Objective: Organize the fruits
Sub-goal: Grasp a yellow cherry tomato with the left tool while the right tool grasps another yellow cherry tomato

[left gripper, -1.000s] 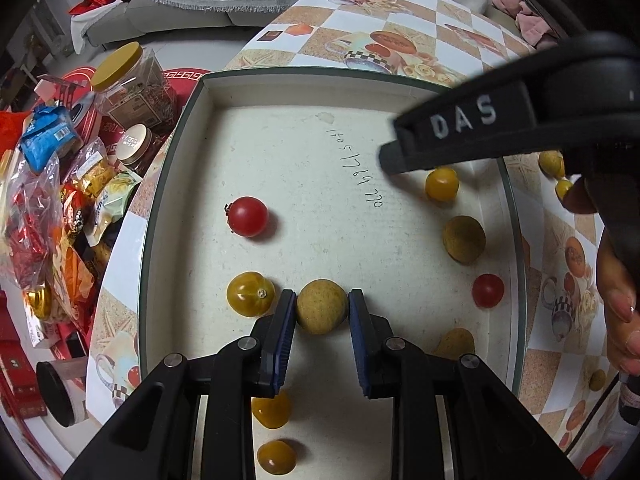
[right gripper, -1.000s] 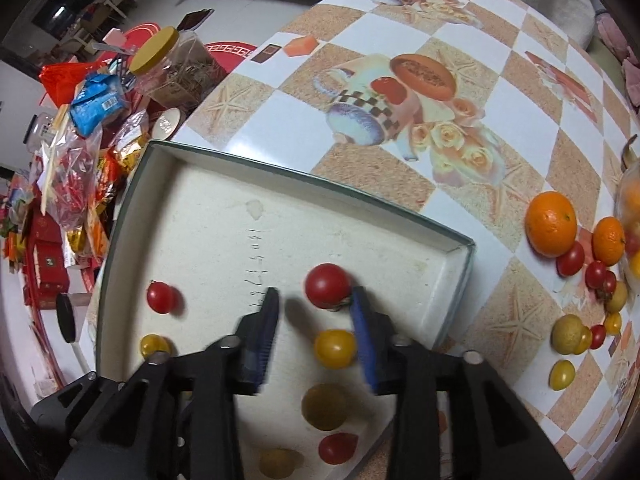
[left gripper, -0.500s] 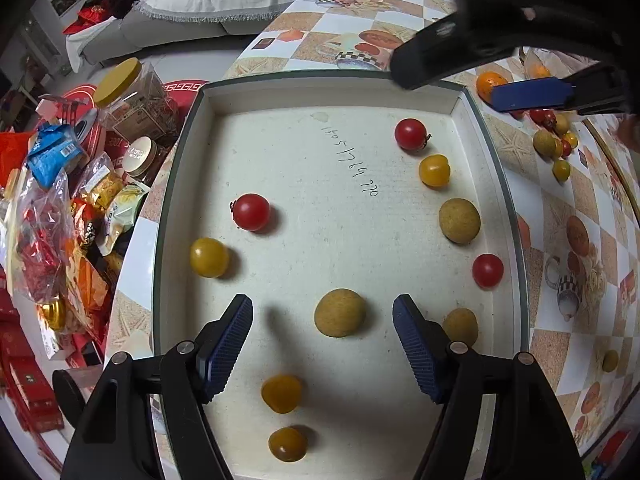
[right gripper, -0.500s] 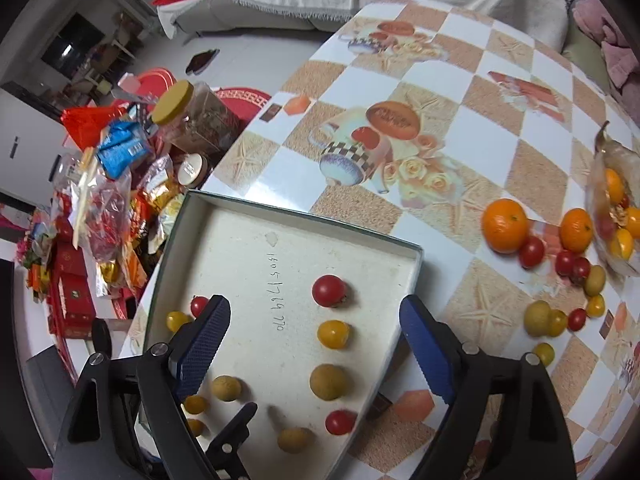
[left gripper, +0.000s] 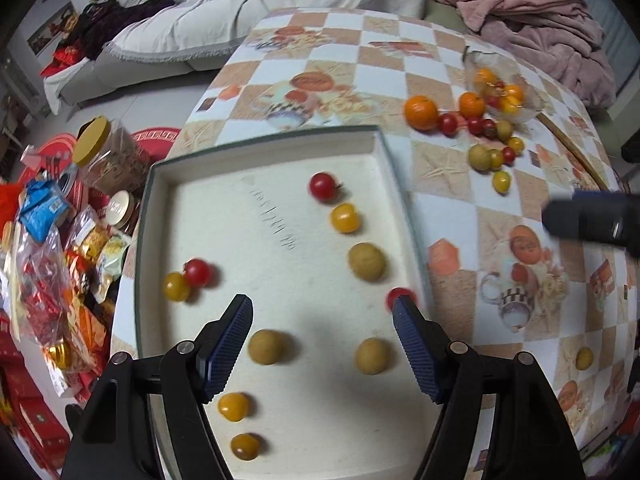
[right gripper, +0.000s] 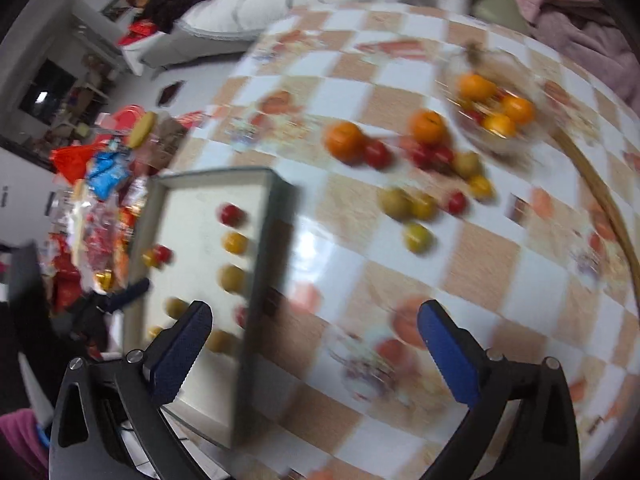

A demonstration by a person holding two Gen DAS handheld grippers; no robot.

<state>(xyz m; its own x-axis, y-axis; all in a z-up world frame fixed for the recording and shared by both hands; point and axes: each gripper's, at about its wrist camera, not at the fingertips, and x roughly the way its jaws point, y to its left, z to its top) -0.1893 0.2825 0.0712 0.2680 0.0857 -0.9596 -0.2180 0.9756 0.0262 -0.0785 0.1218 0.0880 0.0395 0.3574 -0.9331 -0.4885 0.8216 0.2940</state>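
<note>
On the table (left gripper: 448, 184): a shallow tray (left gripper: 268, 146) holding small red, yellow and tan fruits (left gripper: 367, 261).
Left gripper (left gripper: 322, 340): above the tray, parted, holding nothing.
Right gripper (right gripper: 316, 356): over the checkered table, jaws opening, empty.
Loose fruit (right gripper: 344, 141): clustered beside a glass bowl (right gripper: 486, 136).

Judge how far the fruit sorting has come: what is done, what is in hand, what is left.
Done: ten small fruits lie in the tray, among them a red tomato and a yellow one in a line along its right side. In hand: nothing; the left gripper is open and empty, and the right gripper is opening over bare tablecloth. Left: the oranges and loose small fruits beside the glass bowl.
</note>
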